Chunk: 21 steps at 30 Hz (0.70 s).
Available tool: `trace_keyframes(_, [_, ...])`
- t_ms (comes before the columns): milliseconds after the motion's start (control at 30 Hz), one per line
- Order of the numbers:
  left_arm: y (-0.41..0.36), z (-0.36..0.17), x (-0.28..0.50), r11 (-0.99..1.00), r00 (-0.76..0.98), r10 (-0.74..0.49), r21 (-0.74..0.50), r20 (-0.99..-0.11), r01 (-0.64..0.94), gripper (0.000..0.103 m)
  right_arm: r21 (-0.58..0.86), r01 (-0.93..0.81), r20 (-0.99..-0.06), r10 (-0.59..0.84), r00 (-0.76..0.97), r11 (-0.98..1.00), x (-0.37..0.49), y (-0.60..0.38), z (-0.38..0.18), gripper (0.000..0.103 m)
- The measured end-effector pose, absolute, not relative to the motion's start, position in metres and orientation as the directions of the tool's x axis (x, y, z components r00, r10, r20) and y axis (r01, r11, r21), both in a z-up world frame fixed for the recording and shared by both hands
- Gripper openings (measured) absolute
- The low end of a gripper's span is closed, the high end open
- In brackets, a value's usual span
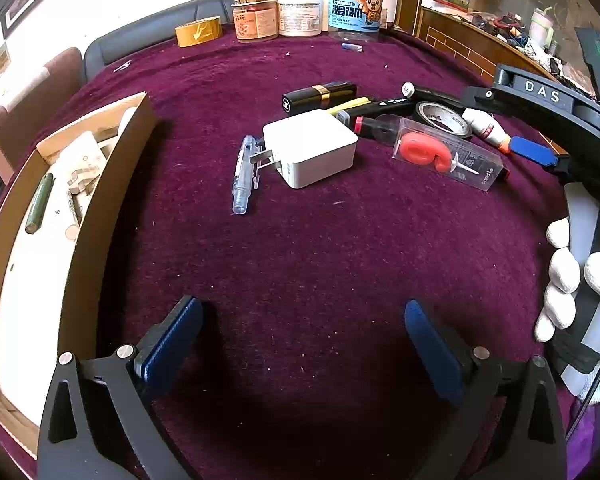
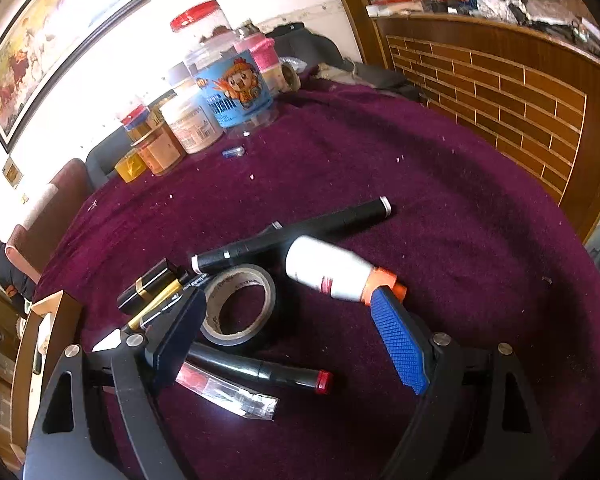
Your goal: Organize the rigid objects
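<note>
My left hand-held gripper [image 1: 302, 344] hangs over bare purple worktop [image 1: 300, 248] with its blue pads spread wide and nothing between them or touching them. At about ten o'clock from it lies the open cardboard box [image 1: 112, 168], with a dark green tube [image 1: 40, 203] and some pale pieces inside. At twelve o'clock, well apart from the pads, sits the white charger [image 1: 312, 148] with a clear pen [image 1: 243, 176] just beside its prongs, and at one o'clock the clear packet with a red candle [image 1: 448, 156]. My right hand-held gripper [image 2: 296, 320] is also spread open and grips nothing: the roll of black tape [image 2: 240, 308] lies between its fingers, against the left one as far as I can tell, while the tip of the right pad [image 2: 398, 340] sits at the orange collar of the white bottle [image 2: 328, 266]; whether it touches, I cannot tell. A black marker with a red cap [image 2: 260, 370] lies at six o'clock from the tape.
</note>
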<state>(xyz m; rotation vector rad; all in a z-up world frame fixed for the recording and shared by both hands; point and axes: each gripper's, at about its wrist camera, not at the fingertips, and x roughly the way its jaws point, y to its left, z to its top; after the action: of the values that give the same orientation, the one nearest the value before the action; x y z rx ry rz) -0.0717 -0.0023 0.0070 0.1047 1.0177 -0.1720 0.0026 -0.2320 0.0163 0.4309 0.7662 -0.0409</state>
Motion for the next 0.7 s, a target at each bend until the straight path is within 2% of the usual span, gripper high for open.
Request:
trace_keyframes(400, [-0.001, 0.007, -0.071, 0.978, 0.502, -0.113, -0.007, -0.858, 0.209, 0.101, 0.384, 0.198, -0.677, 0.128, 0.725, 0.902, 0.002, -0.235, 0.015, 0.085])
trace_keyframes(433, [0.002, 0.008, -0.071, 0.977, 0.493, -0.140, -0.038, -0.859, 0.212, 0.100, 0.386, 0.198, -0.676, 0.130, 0.725, 0.901, 0.002, -0.235, 0.015, 0.085])
trace_keyframes(533, [0.022, 0.021, -0.062, 0.951, 0.441, -0.307, -0.248, -0.843, 0.186, 0.100, 0.390, 0.197, -0.673, 0.132, 0.728, 0.900, 0.002, -0.235, 0.016, 0.085])
trace_keyframes(567, [0.026, 0.026, -0.058, 0.946, 0.443, -0.324, -0.276, -0.836, 0.172, 0.100, 0.393, 0.196, -0.672, 0.135, 0.728, 0.899, 0.002, -0.236, 0.016, 0.085])
trace_keyframes(700, [0.022, 0.050, -0.040, 0.964, 0.521, -0.261, -0.196, -0.813, 0.178, 0.100, 0.408, 0.198, -0.672, 0.146, 0.726, 0.891, 0.002, -0.238, 0.015, 0.085])
